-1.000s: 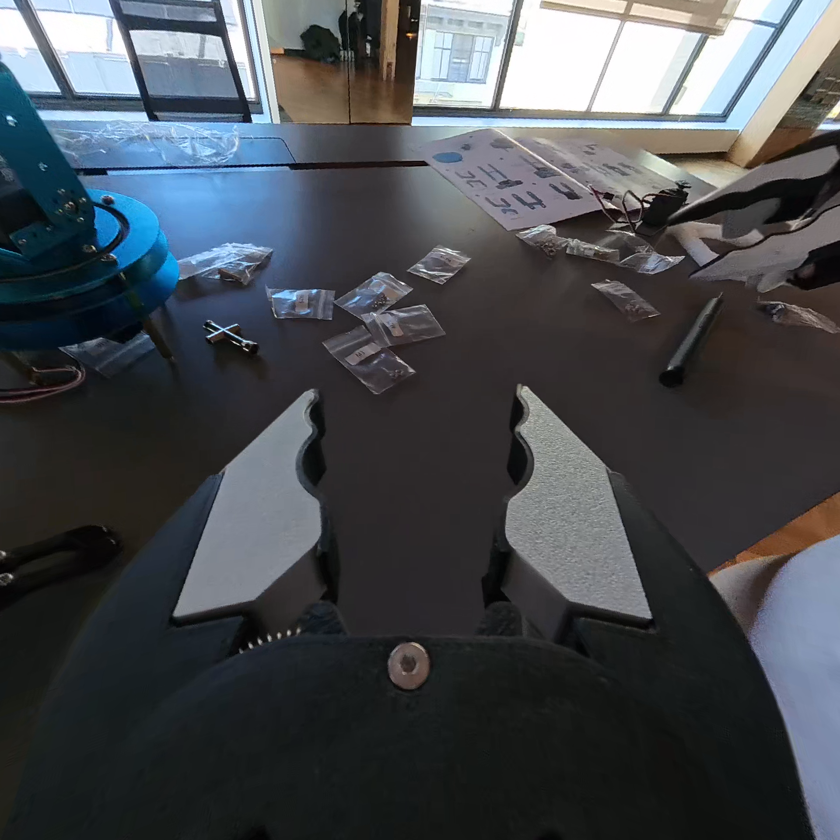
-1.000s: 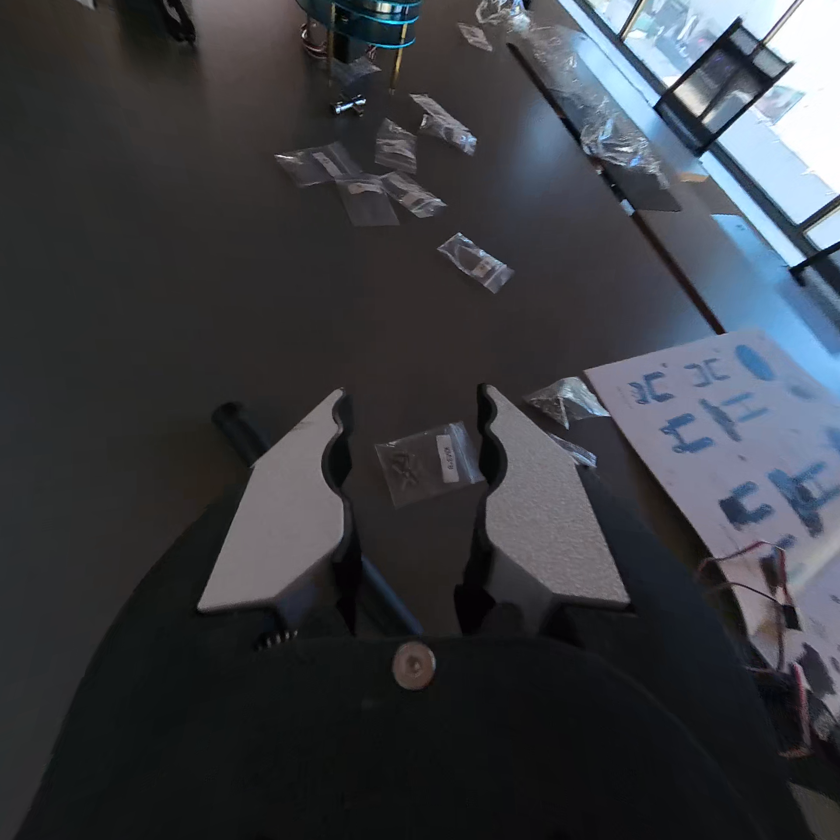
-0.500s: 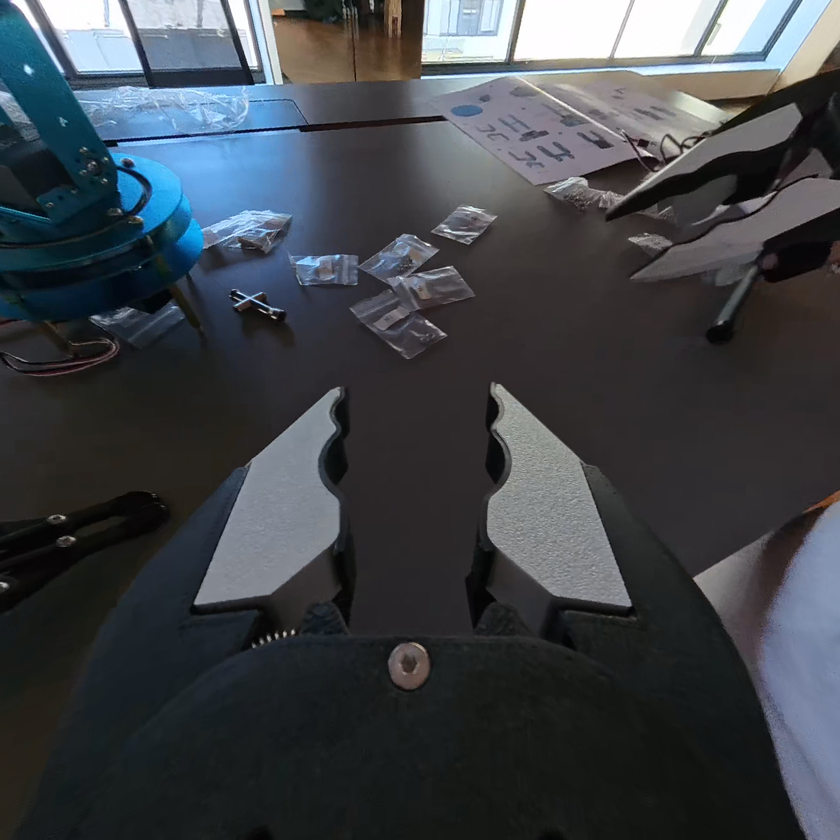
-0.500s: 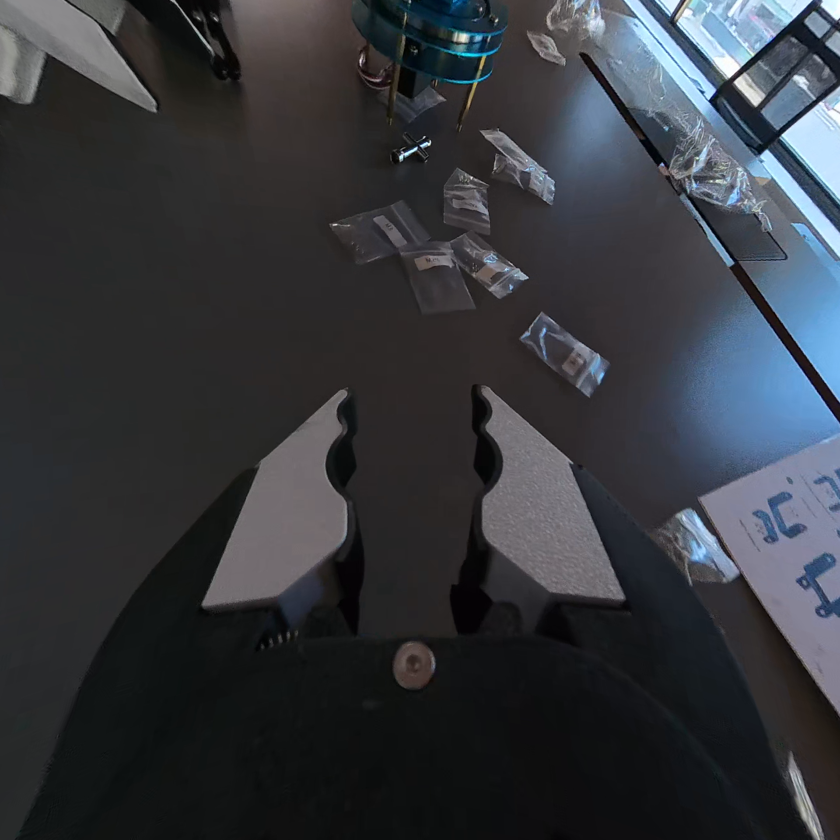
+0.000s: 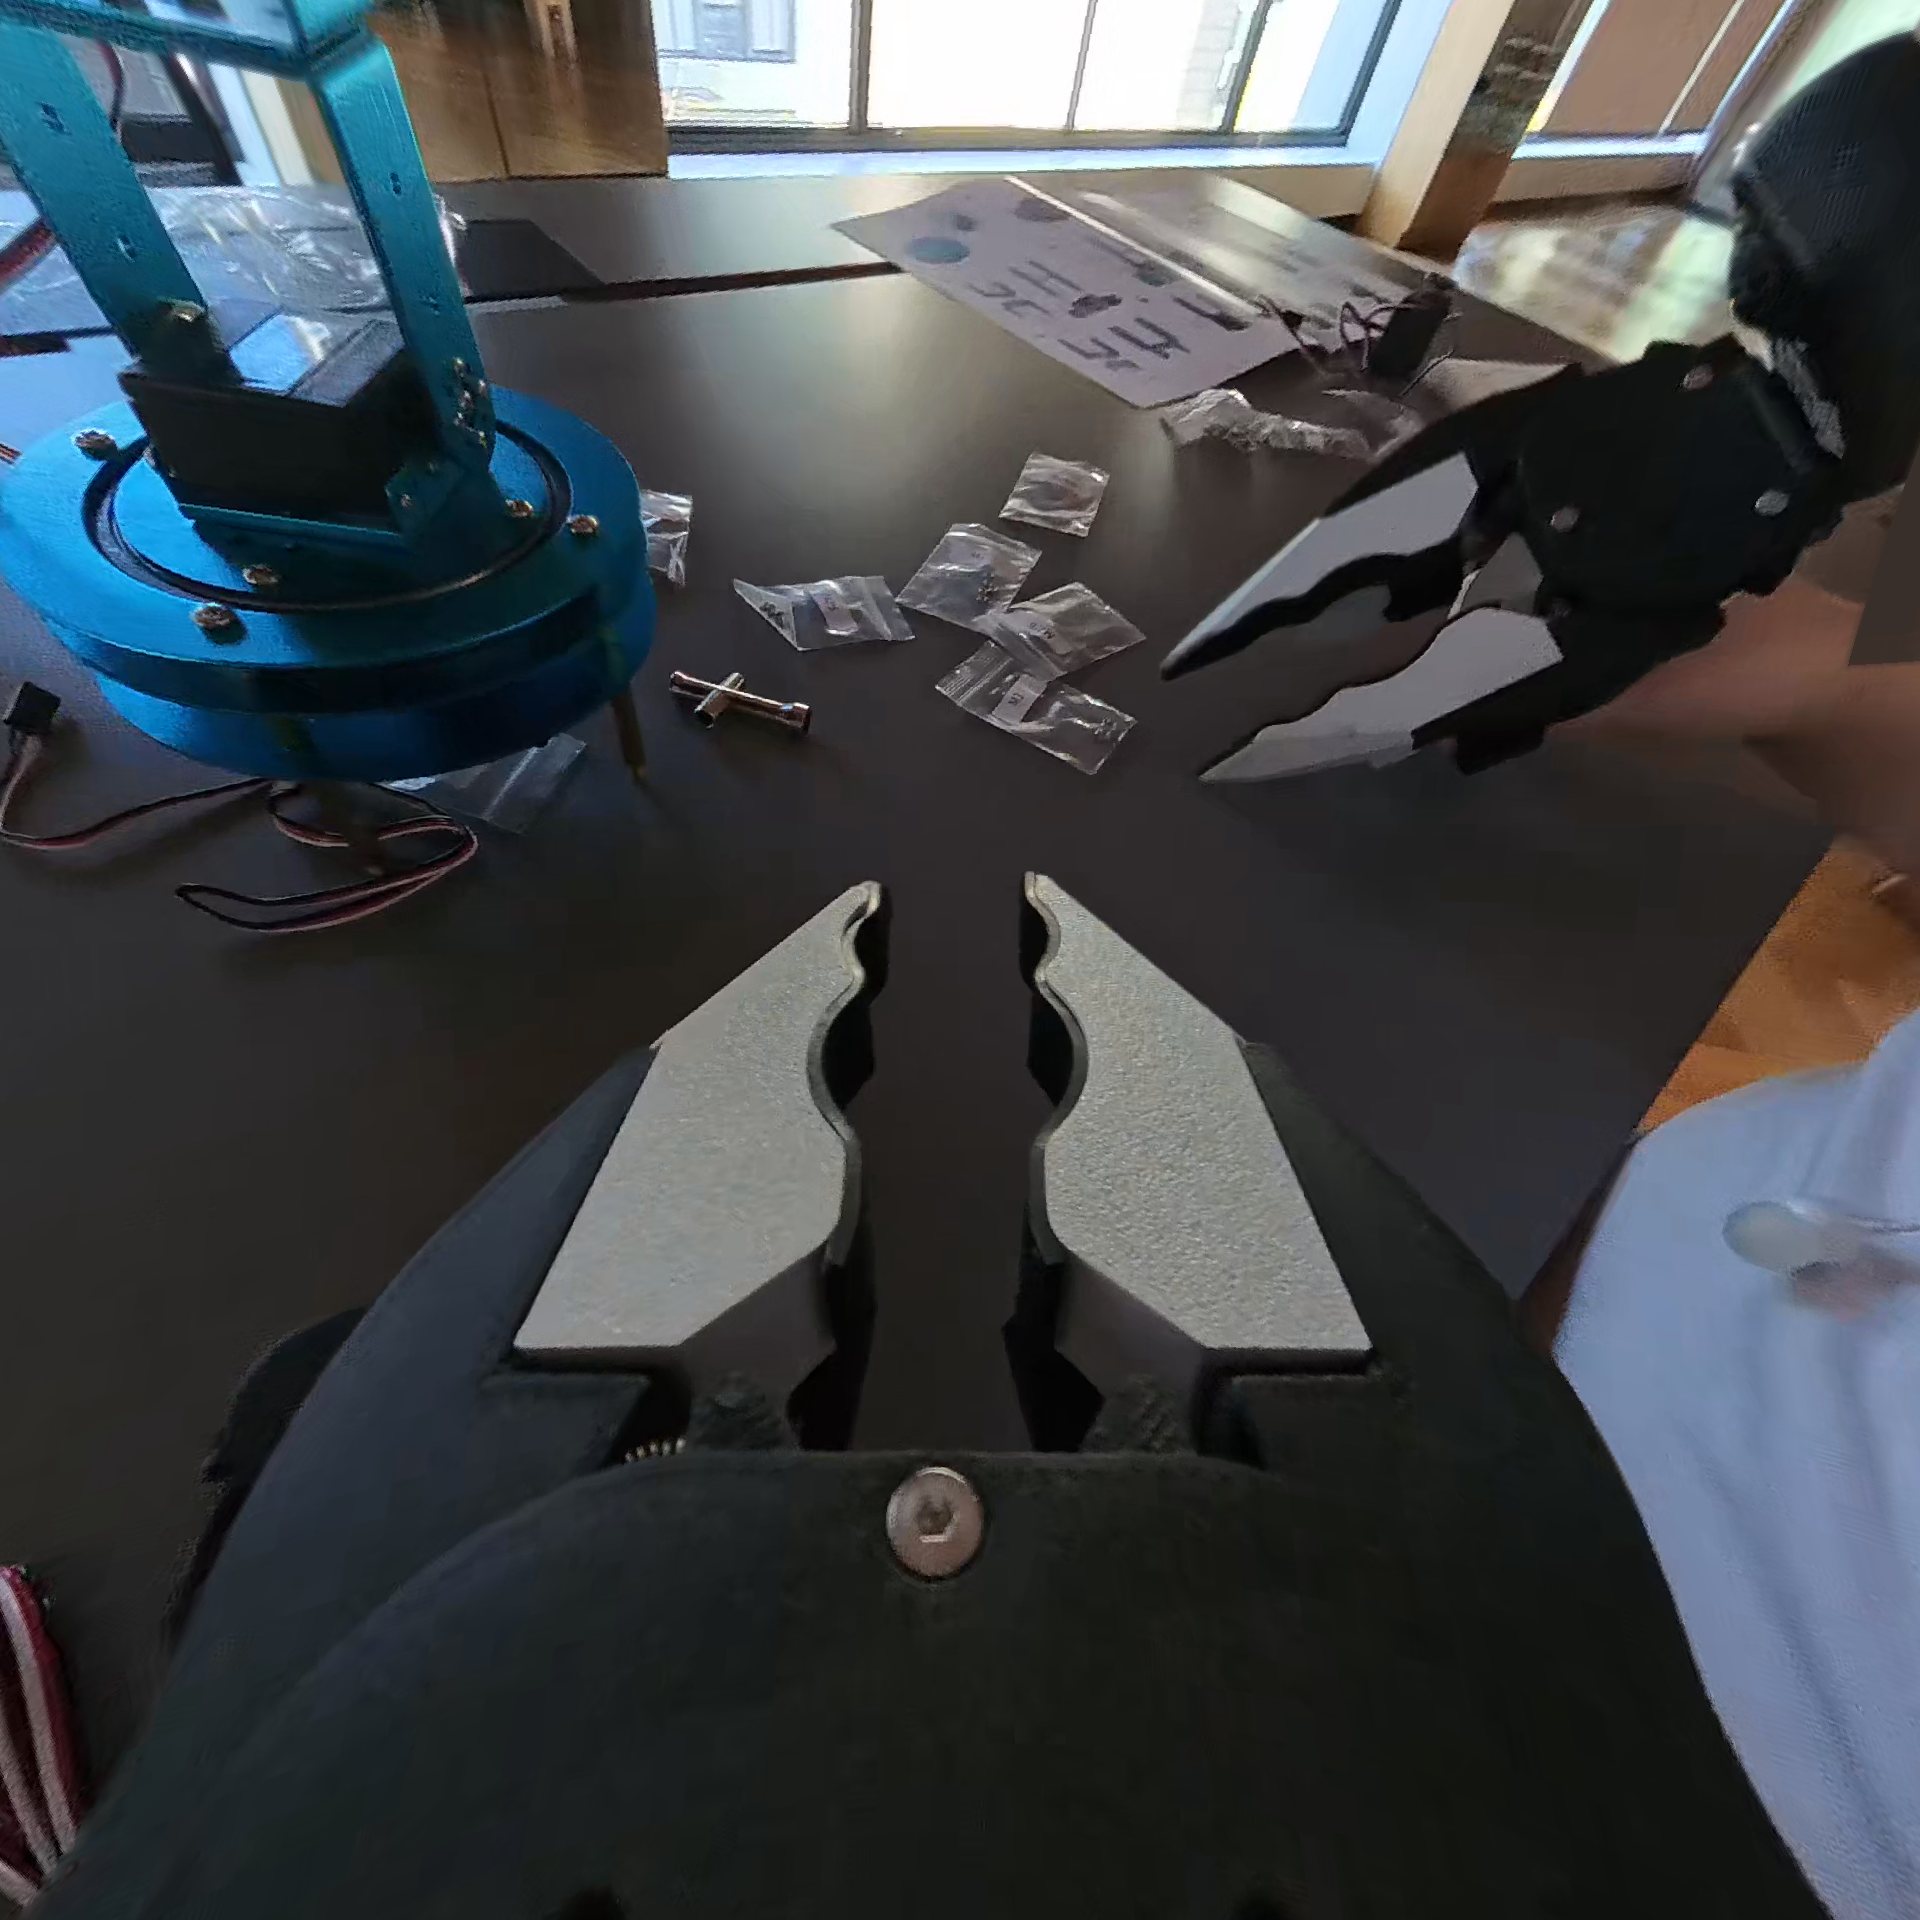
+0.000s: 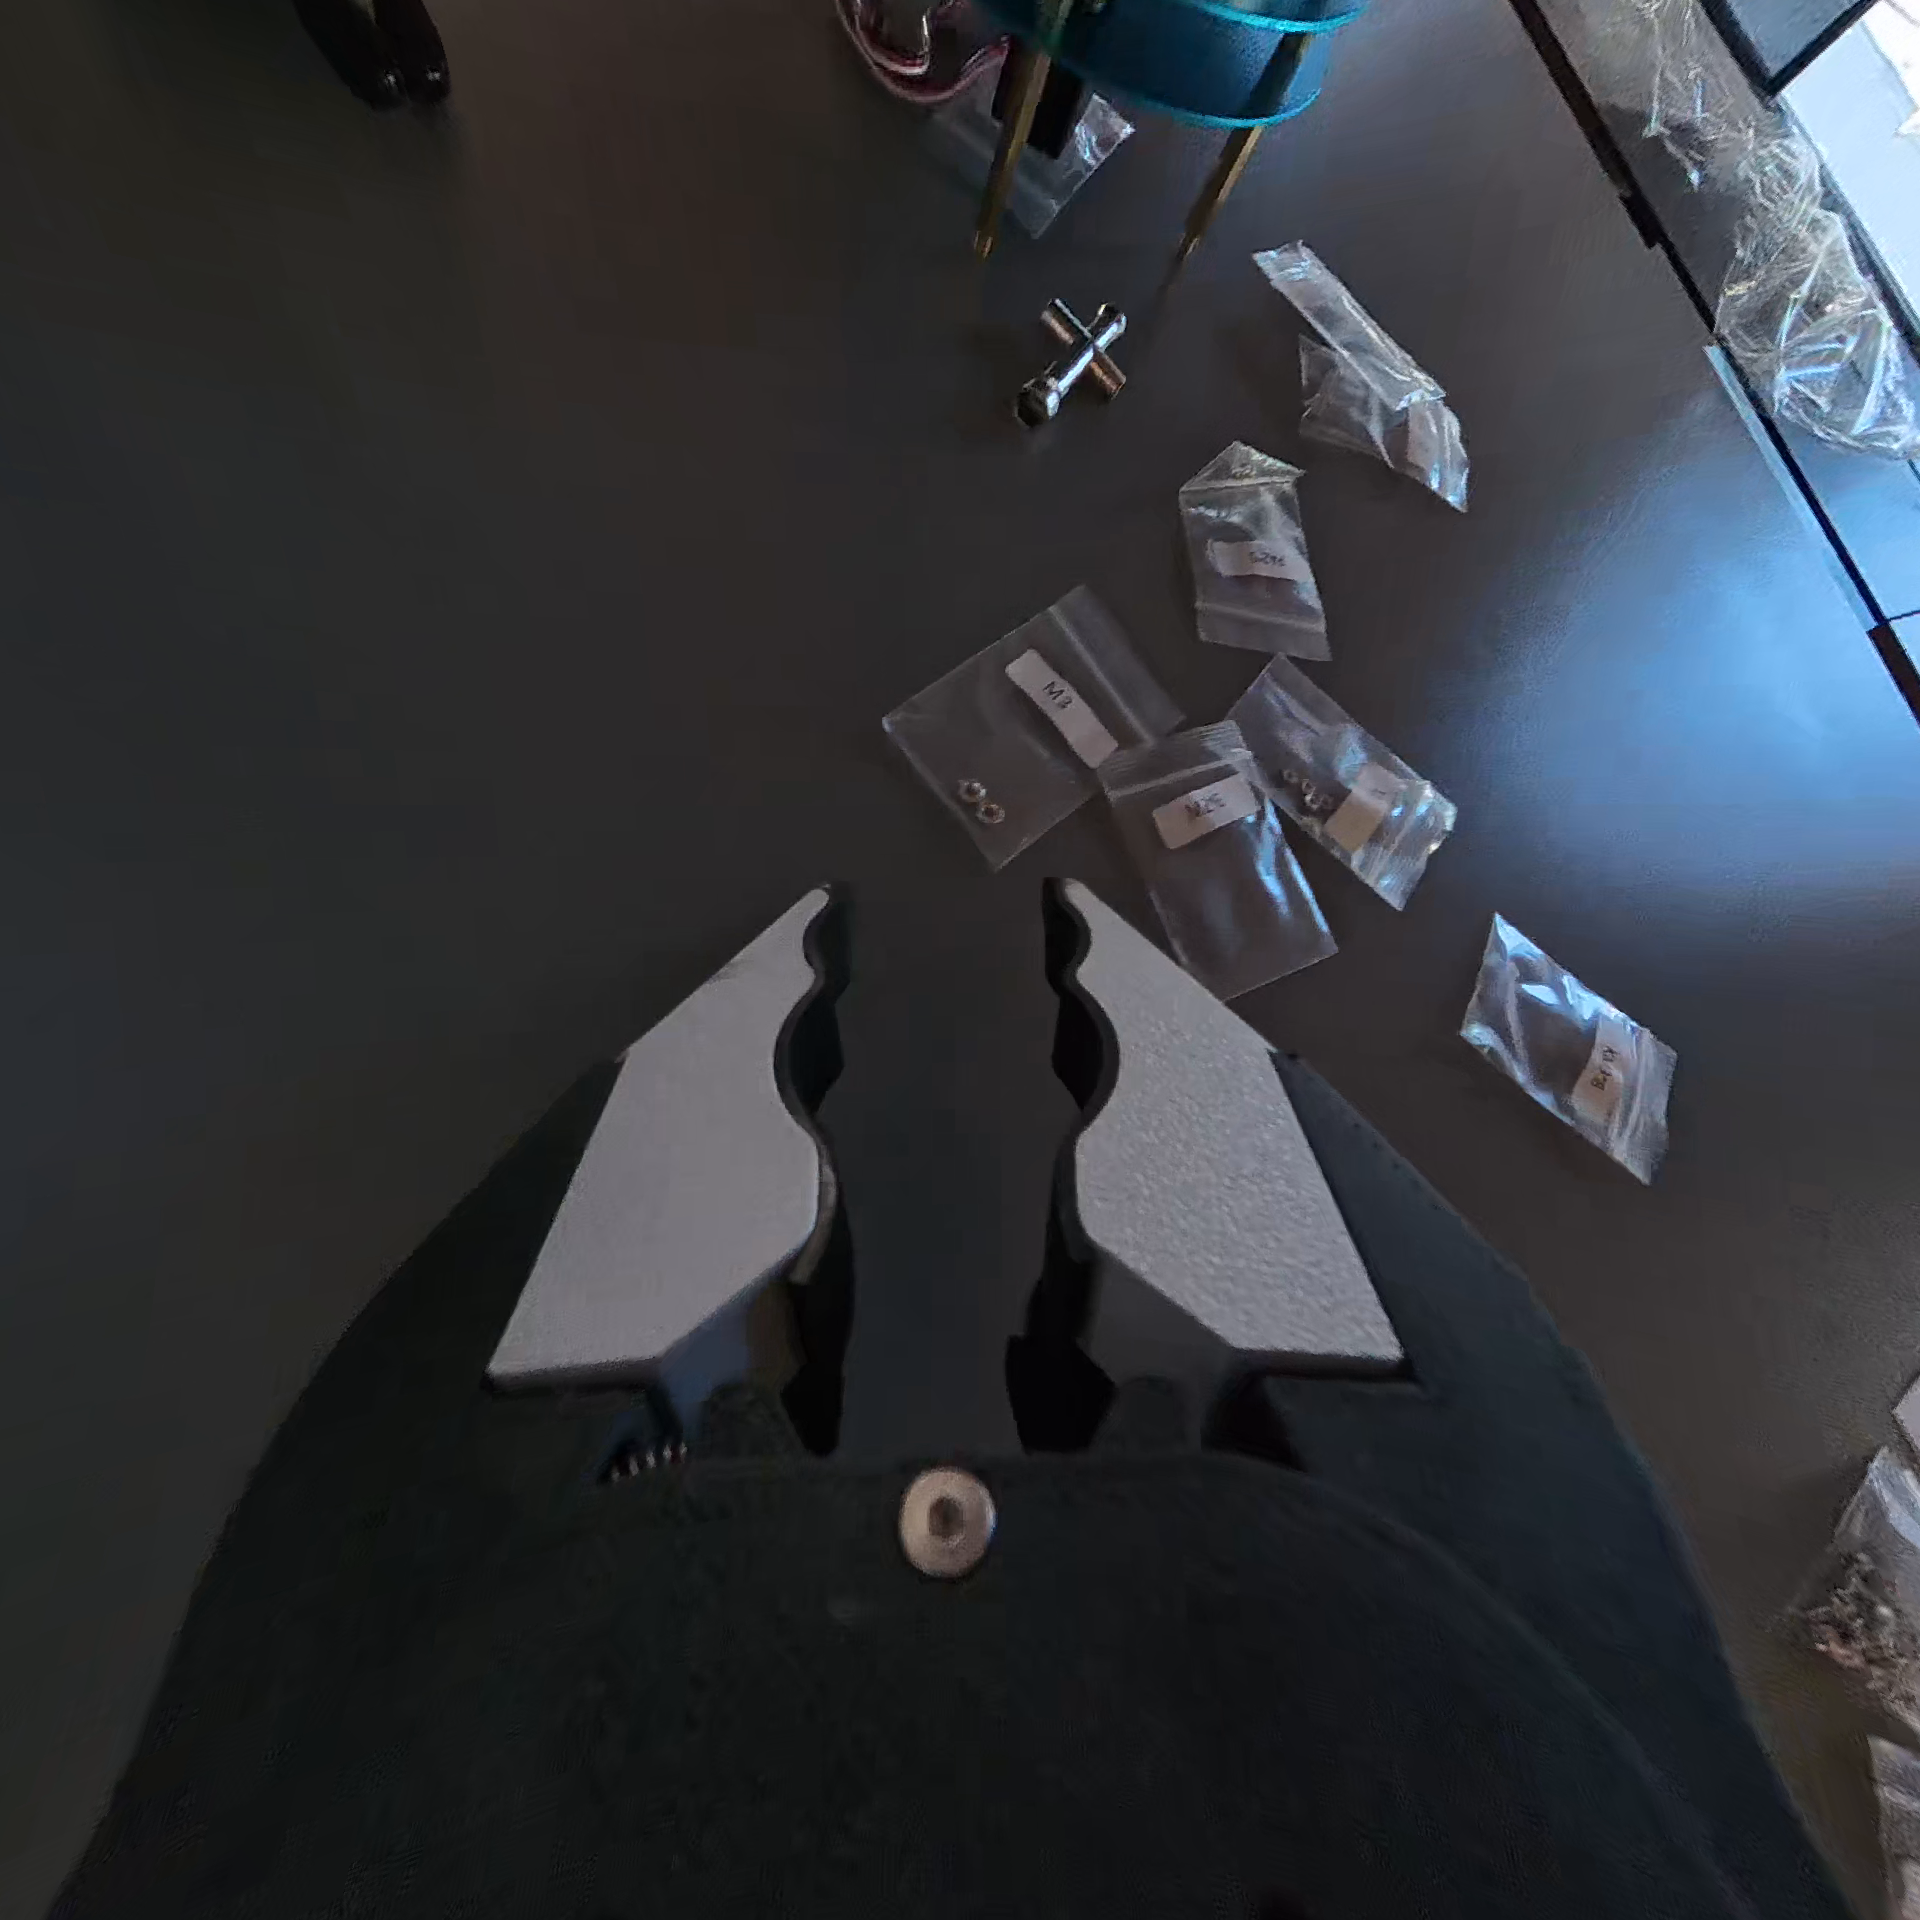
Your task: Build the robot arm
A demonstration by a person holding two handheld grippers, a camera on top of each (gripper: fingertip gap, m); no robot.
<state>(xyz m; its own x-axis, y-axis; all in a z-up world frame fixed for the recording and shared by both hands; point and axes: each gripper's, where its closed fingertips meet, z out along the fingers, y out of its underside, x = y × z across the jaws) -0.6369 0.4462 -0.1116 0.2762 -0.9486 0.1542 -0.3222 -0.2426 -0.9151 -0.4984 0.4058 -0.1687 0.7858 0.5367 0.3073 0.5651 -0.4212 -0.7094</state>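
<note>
Changes over the last second:
- left gripper: the gap between its fingers has narrowed. They are apart with only a slim gap and hold nothing. It hangs over bare dark table, lower centre of the left wrist view, and touches nothing.
- right gripper: it has swung away from the printed sheet side and over to the bag cluster. Its jaws are a little apart and empty.
- The right gripper's tips sit just beside the labelled bag, right of centre in its own view. I can't tell whether they touch it. From the left wrist view the tips look to be off the table.
- The blue round base now fills the upper left of the left wrist view, much closer than before.

Count:
- small clear zip bags: six loose ones in the cluster, centre right of the right wrist view. A seventh lies under the blue base.
- More crumpled bags sit near the sheet. They are too bunched to count.
- cross wrench: one, between the base legs and the bags.
- blue base: one, on thin brass legs. Wires trail out below it.
- printed sheet: one, top right. A black servo sits at its edge.
</note>
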